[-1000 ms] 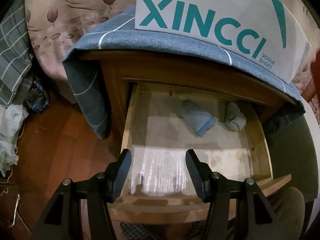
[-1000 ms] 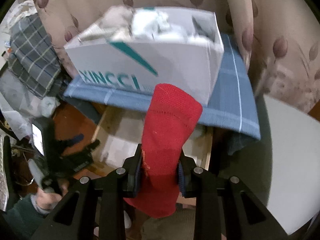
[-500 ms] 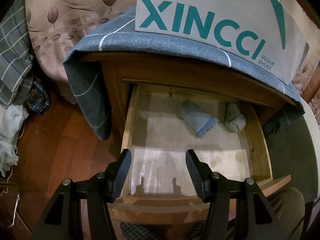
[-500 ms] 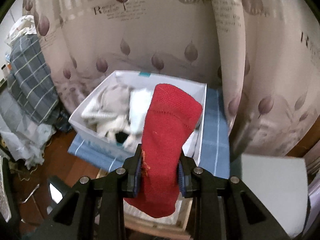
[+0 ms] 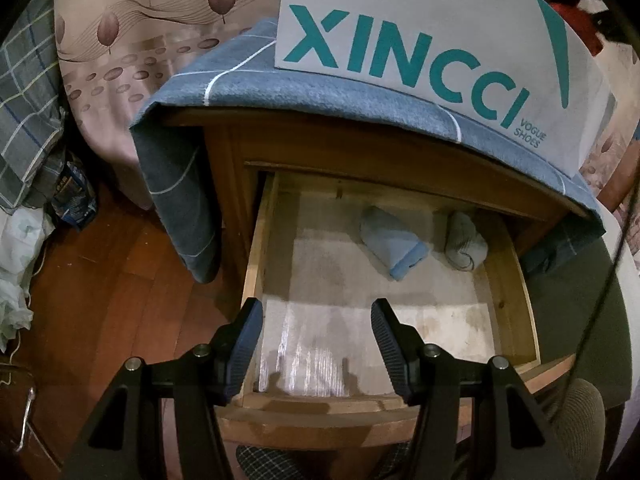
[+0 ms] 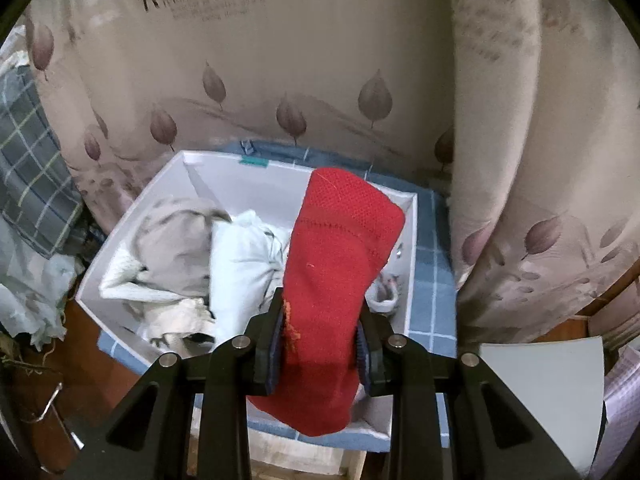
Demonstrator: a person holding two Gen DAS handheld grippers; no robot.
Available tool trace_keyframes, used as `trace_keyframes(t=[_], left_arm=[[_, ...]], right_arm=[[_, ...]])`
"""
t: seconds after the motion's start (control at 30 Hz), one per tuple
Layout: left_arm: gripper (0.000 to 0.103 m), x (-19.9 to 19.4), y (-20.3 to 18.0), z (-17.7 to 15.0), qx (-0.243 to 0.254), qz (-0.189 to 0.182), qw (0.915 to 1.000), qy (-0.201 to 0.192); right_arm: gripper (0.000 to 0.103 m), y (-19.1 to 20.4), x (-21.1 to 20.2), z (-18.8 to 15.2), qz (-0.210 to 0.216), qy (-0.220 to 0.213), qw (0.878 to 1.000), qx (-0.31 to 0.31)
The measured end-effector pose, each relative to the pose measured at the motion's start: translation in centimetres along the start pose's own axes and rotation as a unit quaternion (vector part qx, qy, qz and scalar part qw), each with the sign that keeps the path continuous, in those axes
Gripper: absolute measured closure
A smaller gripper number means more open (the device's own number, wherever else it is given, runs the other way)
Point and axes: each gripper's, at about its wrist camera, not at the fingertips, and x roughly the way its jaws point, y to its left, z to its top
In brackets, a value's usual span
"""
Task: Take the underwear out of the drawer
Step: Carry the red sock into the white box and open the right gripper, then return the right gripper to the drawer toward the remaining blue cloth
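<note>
- The left gripper (image 5: 316,322) hangs low in the frame over the front of the open drawer (image 5: 506,280), its fingers (image 5: 248,334) spread wide with nothing between them.
- Two pieces lie near the back of the drawer, right of centre in the frame: a folded light blue underwear (image 5: 394,242) and, just beside it to the right, a rolled grey underwear (image 5: 464,246). They look apart, not touching.
- The drawer belongs to a wooden nightstand (image 5: 360,148) draped with a blue cloth (image 5: 320,92); a white shoe box (image 5: 420,48) stands on the cloth at the top of the frame.
- In the right wrist view, the right gripper (image 6: 320,340) clamps a red underwear (image 6: 340,248) between its fingers; the cloth stands up through the centre of the frame.
- Behind it, the shoe box (image 6: 132,228) sits open, holding pale crumpled clothes (image 6: 208,256).
- A leaf-patterned curtain (image 6: 280,60) fills the upper frame.
</note>
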Motion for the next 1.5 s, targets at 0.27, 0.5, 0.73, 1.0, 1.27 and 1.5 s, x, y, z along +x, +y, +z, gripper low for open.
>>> trace_keyframes(t=[0.27,0.5,0.73,1.0,1.27,1.5], left_arm=[[0.045,0.1,0.1,0.1,-0.005,-0.005,1.0,0.0],[0.045,0.1,0.1,0.2,-0.004,-0.002,1.0,0.001],[0.045,0.2,0.1,0.3,-0.005,0.002,1.0,0.002],[0.045,0.2,0.0,0.1,-0.002,0.013,0.9999,0.0],[0.045,-0.1,0.9,0.1,-0.018,0.012,0.9998,-0.004],[0.045,-0.8,2.6,0.4,-0.057,0.006,0.9982,-0.017]], right_arm=[[0.07,-0.4,5.0,-0.9,-0.011,0.037,0.999,-0.001],[0.051,-0.6,4.0,-0.9,-0.015,0.013,1.0,-0.001],[0.043,-0.6,-2.1,-1.5,-0.016,-0.048,0.998,-0.028],[0.036,1.5,-6.5,-7.8,-0.04,-0.064,0.989,-0.126],[0.037,3.1,-3.5,-15.7,-0.058,-0.006,0.977,-0.205],[0.044,4.4,3.4,-21.2,-0.065,0.076,0.96,-0.262]])
